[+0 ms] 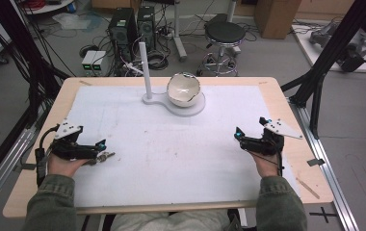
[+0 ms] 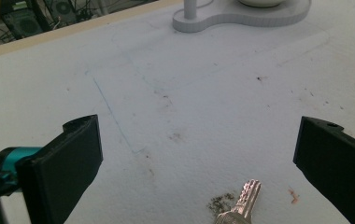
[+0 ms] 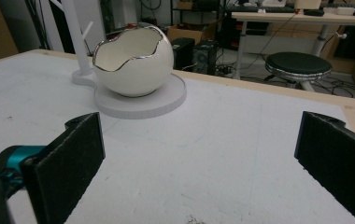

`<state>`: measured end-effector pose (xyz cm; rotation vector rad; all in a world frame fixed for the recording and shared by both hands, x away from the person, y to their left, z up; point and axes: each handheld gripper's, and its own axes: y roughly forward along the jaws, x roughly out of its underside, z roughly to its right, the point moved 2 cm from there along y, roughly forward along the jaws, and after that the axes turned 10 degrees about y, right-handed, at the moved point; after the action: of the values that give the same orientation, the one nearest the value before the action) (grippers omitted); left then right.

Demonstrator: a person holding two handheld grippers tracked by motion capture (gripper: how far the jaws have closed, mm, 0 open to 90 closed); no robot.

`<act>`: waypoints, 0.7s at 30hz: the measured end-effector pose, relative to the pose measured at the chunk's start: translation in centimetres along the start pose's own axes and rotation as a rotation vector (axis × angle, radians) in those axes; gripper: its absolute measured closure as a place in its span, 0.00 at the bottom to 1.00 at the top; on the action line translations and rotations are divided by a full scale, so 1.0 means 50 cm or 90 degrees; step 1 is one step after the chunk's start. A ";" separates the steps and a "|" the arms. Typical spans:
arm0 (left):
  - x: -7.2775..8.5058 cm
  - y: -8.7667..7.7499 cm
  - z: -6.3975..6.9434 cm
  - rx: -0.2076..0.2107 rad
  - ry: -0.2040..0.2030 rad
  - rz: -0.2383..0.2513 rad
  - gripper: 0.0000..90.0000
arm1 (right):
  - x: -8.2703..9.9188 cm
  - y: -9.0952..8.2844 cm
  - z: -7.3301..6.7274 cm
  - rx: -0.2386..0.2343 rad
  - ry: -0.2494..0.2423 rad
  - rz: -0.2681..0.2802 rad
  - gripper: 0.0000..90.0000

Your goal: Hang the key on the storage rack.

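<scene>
A silver key point(image 2: 242, 201) lies flat on the white mat, low between the wide-open jaws of my left gripper point(image 2: 199, 140), touching neither jaw. From above, the key point(image 1: 106, 156) sits just off the tip of the left gripper point(image 1: 99, 151) near the table's left front. My right gripper point(image 1: 249, 133) rests at the right front, open with nothing in it point(image 3: 199, 140). A white egg-shaped bowl point(image 3: 133, 58) with a jagged silver rim stands on a round white base point(image 3: 166, 100) ahead of it; in the high view the bowl point(image 1: 183, 89) is at the back centre.
A thin white pole point(image 1: 145, 70) rises from the same base beside the bowl. The white mat point(image 1: 171, 154) covers most of the wooden table point(image 1: 296, 159). Beyond the far edge are a stool point(image 1: 224, 33), computer towers and cables.
</scene>
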<state>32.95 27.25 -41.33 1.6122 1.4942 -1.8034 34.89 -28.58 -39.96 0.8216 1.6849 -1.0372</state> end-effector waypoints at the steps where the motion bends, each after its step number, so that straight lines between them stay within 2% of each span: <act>1: -0.001 0.001 0.002 0.002 -0.001 -0.002 0.02 | 0.000 0.000 0.000 0.000 -0.001 0.000 0.01; 10: -0.011 0.011 0.015 0.048 0.012 -0.033 0.02 | 0.000 0.000 0.001 -0.001 -0.005 0.002 0.01; 21: -0.004 0.029 0.028 0.084 0.044 -0.103 0.02 | 0.001 0.001 0.001 -0.004 -0.005 -0.004 0.01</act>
<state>33.37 25.43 -42.08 1.6728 1.6080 -1.9894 34.92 -28.59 -40.05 0.8081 1.6841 -1.0368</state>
